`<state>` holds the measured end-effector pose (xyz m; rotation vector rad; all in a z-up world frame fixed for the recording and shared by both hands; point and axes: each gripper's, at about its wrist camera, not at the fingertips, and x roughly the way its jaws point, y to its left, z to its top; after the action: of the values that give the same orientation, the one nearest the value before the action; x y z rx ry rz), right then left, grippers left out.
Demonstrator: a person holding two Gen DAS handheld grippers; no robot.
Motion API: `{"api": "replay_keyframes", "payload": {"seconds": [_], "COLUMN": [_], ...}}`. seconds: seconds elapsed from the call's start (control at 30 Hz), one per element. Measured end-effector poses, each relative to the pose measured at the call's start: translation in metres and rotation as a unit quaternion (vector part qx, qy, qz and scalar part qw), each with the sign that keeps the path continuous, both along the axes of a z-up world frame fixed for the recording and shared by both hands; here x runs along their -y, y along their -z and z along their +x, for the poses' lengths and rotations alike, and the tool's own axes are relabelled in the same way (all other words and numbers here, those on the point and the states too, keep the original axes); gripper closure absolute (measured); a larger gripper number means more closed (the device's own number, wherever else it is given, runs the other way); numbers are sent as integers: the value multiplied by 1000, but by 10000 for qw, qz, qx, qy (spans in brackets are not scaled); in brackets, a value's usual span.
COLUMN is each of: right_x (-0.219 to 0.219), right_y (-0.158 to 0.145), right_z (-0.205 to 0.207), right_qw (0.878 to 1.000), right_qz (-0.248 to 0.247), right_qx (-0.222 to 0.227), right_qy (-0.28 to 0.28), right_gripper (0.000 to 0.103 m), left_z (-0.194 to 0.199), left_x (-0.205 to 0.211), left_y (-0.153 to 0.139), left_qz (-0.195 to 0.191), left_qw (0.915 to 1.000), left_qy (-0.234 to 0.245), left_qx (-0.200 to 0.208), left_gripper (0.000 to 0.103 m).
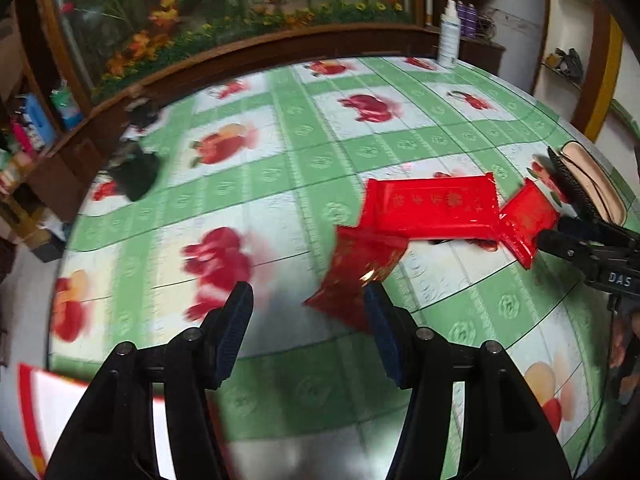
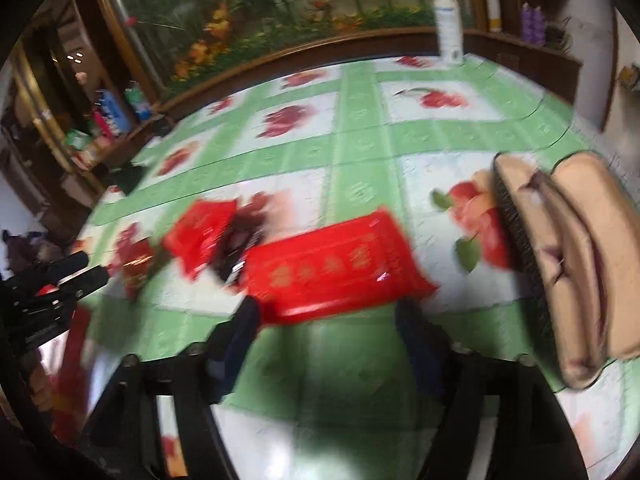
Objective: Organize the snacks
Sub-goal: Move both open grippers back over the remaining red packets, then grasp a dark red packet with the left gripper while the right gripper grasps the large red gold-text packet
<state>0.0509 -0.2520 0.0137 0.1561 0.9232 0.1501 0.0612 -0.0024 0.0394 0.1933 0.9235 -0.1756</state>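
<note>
Three red snack packets lie on the green-and-white fruit-print tablecloth (image 1: 304, 168). A long red packet (image 1: 432, 208) lies in the middle, a smaller red packet (image 1: 526, 220) at its right end, and a darker red packet (image 1: 356, 276) at its left. My left gripper (image 1: 308, 300) is open, its right fingertip (image 1: 374, 300) beside the darker packet. My right gripper (image 2: 328, 320) is open just in front of the long red packet (image 2: 332, 268). The smaller red packet (image 2: 200, 232) and the dark red packet (image 2: 136, 264) lie to its left. The right gripper also shows in the left wrist view (image 1: 560, 232).
A beige quilted pouch (image 2: 568, 256) with a dark mesh side stands at the right of the table. A white spray bottle (image 1: 448, 36) stands at the far edge. A dark small object (image 1: 136, 176) sits at the left edge. A red-and-white box (image 1: 60, 408) lies near left.
</note>
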Motion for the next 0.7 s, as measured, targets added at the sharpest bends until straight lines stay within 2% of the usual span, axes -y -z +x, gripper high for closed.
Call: {"api": "replay_keyframes", "payload": {"seconds": [0.03,0.1,0.17,0.3,0.47,0.6,0.7], "right_x": [0,-2,-7,-11,-16,-23,-25], "right_y": [1,1,2,5,-2,3,4], "right_z": [3,9,15,25,22,27,27], "right_qw": [9999,9991,9982,9987,9991,9984,9986], "right_qz": [-121,-408,-585,-489,-346,-396,-198], "right_qx": [1,51,63,33,33,-124,-182], "right_qy": [61,142,89,-130,-242,-376,-452], "right_gripper": [17,17,11,8,8,7,6], "left_z": [3,9,13,24,33,34,32], "left_x": [2,7,10,14,9,15,21], "left_y": [3,9,14,25,29,29,29], "left_qz": [-5,-70,-104,-147,-426,-377,-371], "left_qw": [10000,9999,9997,9988,9975,9974,9973], "left_qy": [11,76,130,180,49,119,223], "left_qx": [-51,-137,-205,-435,-565,-598,-585], "left_gripper": [43,41,38,37,36,36,36]}}
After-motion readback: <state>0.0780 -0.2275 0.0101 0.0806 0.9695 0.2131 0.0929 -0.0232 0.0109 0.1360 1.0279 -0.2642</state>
